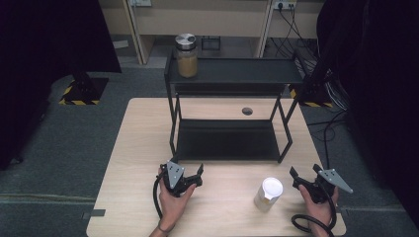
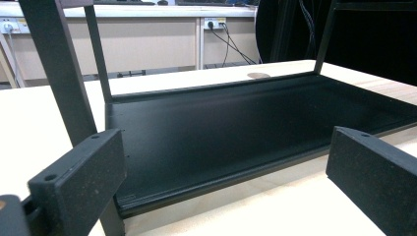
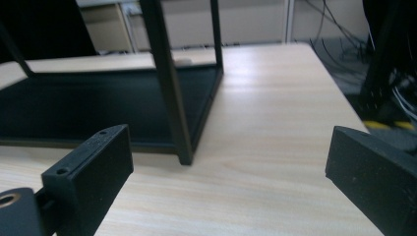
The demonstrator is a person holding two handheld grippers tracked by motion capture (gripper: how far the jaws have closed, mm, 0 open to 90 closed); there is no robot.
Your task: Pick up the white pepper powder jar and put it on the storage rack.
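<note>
Your left gripper (image 1: 190, 177): jaws wide, empty, before black two-tier rack (image 1: 232, 74). Your right gripper (image 1: 305, 180): jaws wide, empty. White-lidded container (image 1: 269, 194) on surface (image 1: 138, 148) between grippers. Silver-lidded jar (image 1: 187, 55) on rack's top shelf.

A two-tier rack (image 1: 232, 106) stands on the surface (image 1: 133, 148), toward its far side. A lidded jar (image 1: 187, 55) stands on the left end of the upper shelf. A capped container (image 1: 268, 194) stands on the surface in front of the rack, between the left tongs (image 1: 193, 176) and the right tongs (image 1: 302, 177), nearer the right.
</note>
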